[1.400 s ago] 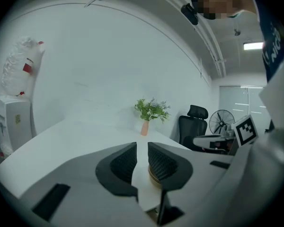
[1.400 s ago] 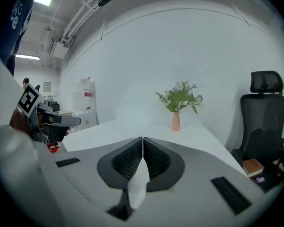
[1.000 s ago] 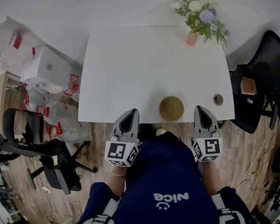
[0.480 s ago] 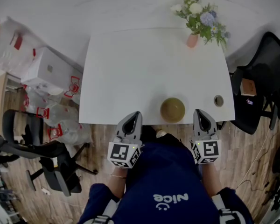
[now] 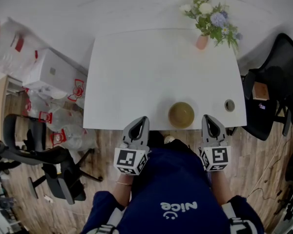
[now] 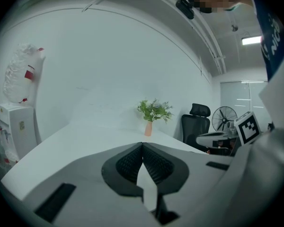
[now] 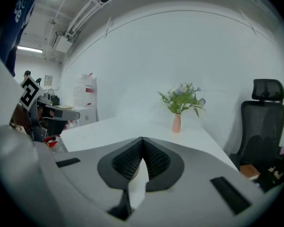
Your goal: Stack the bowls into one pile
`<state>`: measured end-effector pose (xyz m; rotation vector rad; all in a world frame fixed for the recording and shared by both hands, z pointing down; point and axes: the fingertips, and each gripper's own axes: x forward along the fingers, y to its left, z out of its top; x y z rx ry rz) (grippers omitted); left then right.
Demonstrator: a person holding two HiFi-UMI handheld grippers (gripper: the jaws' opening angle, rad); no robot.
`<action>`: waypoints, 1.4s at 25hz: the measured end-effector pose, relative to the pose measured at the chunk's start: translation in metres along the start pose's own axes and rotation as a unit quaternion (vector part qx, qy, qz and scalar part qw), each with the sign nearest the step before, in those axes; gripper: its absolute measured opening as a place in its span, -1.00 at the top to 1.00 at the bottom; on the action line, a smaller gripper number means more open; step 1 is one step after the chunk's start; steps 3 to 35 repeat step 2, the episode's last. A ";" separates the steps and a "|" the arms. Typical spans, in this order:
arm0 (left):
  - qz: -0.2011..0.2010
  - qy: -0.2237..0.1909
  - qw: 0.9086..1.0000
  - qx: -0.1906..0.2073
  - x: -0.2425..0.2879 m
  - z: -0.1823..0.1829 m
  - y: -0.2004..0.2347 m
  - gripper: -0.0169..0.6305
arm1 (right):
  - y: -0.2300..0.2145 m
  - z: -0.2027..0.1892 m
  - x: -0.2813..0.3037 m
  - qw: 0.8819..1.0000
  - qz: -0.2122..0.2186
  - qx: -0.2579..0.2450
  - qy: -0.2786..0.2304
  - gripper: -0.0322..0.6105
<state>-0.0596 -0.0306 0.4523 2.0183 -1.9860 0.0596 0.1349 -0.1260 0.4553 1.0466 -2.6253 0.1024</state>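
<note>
An olive-brown bowl pile [image 5: 181, 114] sits near the front edge of the white table [image 5: 151, 72]; how many bowls it holds I cannot tell. My left gripper [image 5: 141, 120] hangs at the table's front edge, left of the bowls, jaws together and empty. My right gripper [image 5: 207, 118] hangs at the same edge, right of the bowls, also shut on nothing. In the left gripper view the left gripper's [image 6: 142, 144] tips meet, and the bowls are out of sight. In the right gripper view the right gripper's [image 7: 142, 139] tips meet, and a sliver of bowl [image 7: 133, 170] shows behind the jaws.
A pink vase of flowers [image 5: 201, 40] stands at the table's far right corner. A cable hole [image 5: 229, 105] lies near the front right corner. Black office chairs stand at the right [image 5: 276, 82] and front left [image 5: 34, 155]. Boxes and plastic bags [image 5: 49, 77] crowd the left side.
Both grippers have stayed in place. The view has shifted slightly, nothing else differs.
</note>
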 end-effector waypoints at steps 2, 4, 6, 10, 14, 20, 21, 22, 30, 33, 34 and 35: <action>0.002 -0.001 1.000 0.002 0.002 0.001 0.001 0.89 | 0.000 0.000 0.001 1.000 0.001 -0.001 0.000 0.84; 0.002 -0.001 1.000 0.002 0.002 0.001 0.001 0.89 | 0.000 0.000 0.001 1.000 0.001 -0.001 0.000 0.84; 0.002 -0.001 1.000 0.002 0.002 0.001 0.001 0.89 | 0.000 0.000 0.001 1.000 0.001 -0.001 0.000 0.84; 0.002 -0.001 1.000 0.002 0.002 0.001 0.001 0.89 | 0.000 0.000 0.001 1.000 0.001 -0.001 0.000 0.84; 0.002 -0.001 1.000 0.002 0.002 0.001 0.001 0.89 | 0.000 0.000 0.001 1.000 0.001 -0.001 0.000 0.84; 0.002 -0.001 1.000 0.002 0.002 0.001 0.001 0.89 | 0.000 0.000 0.001 1.000 0.001 -0.001 0.000 0.84; 0.002 -0.001 1.000 0.002 0.002 0.001 0.001 0.89 | 0.000 0.000 0.001 1.000 0.001 -0.001 0.000 0.84; 0.002 -0.001 1.000 0.002 0.002 0.001 0.001 0.89 | 0.000 0.000 0.001 1.000 0.001 -0.001 0.000 0.84; 0.002 -0.001 1.000 0.002 0.002 0.001 0.001 0.89 | 0.000 0.000 0.001 1.000 0.001 -0.001 0.000 0.84; 0.002 -0.001 1.000 0.002 0.002 0.001 0.001 0.89 | 0.000 0.000 0.001 1.000 0.001 -0.001 0.000 0.84; 0.002 -0.001 1.000 0.002 0.002 0.001 0.001 0.89 | 0.000 0.000 0.001 1.000 0.001 -0.001 0.000 0.84; 0.002 -0.001 1.000 0.002 0.002 0.001 0.001 0.89 | 0.000 0.000 0.001 1.000 0.001 -0.001 0.000 0.84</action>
